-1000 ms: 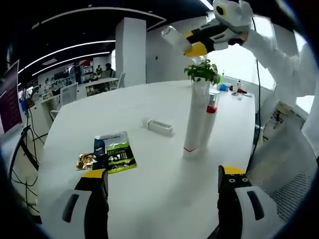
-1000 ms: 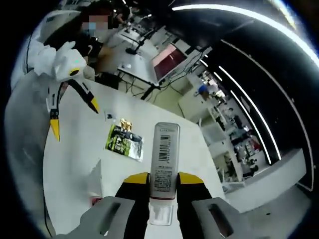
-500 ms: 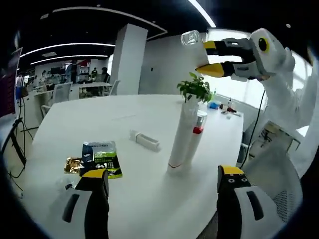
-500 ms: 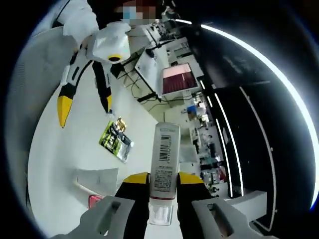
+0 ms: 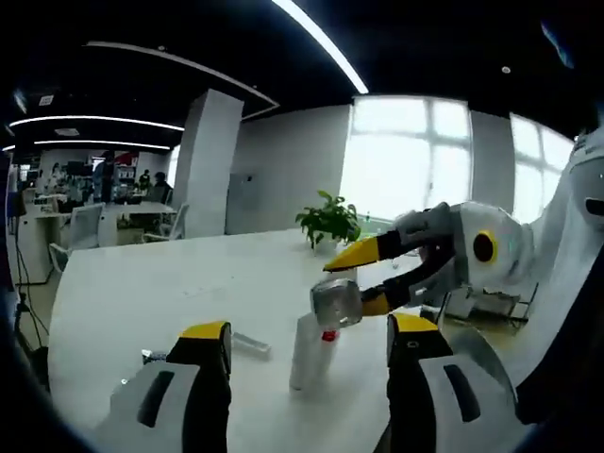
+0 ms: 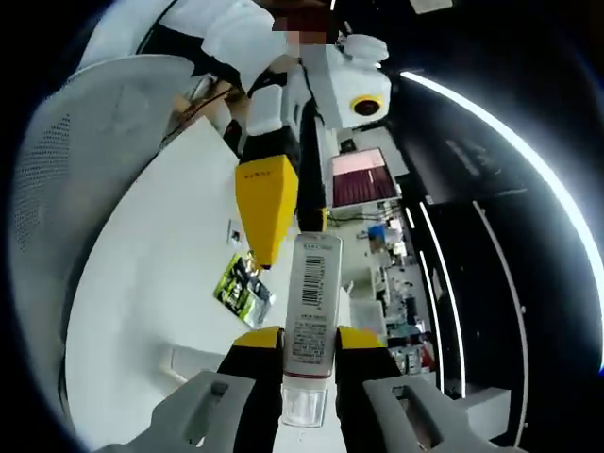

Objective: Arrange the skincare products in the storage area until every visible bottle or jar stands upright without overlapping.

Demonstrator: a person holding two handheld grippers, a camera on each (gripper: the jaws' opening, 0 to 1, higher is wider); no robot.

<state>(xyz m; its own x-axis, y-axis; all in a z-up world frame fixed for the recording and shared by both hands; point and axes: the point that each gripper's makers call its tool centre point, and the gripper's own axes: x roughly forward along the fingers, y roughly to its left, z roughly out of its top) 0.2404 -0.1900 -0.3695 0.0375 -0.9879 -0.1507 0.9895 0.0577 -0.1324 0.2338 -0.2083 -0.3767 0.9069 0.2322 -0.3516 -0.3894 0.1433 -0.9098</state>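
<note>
A slim white tube (image 6: 311,302) with a barcode label and a clear cap at its lower end sits clamped in the right tongs (image 6: 309,344), held in the air above the white table (image 6: 151,302). The left tongs (image 5: 307,344) hang wide apart, gripping nothing — beyond them a tall white bottle (image 5: 304,351) stands upright on the table, a red-capped one just behind it.

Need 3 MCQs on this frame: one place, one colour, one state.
1. Where is the white barcoded skincare bottle?
A. flat on the table
B. between the right tool's jaws
C. beside the plant

2. What colour are the left tool jaw tips?
A. yellow
B. red
C. blue

3. How does the tall white tube with a red band on the white table sit?
A. lying down
B. upright
C. held aloft

Answers: 1 B, the right tool clamps it. 2 A, yellow tips show. 3 B, it stands on its base.
</note>
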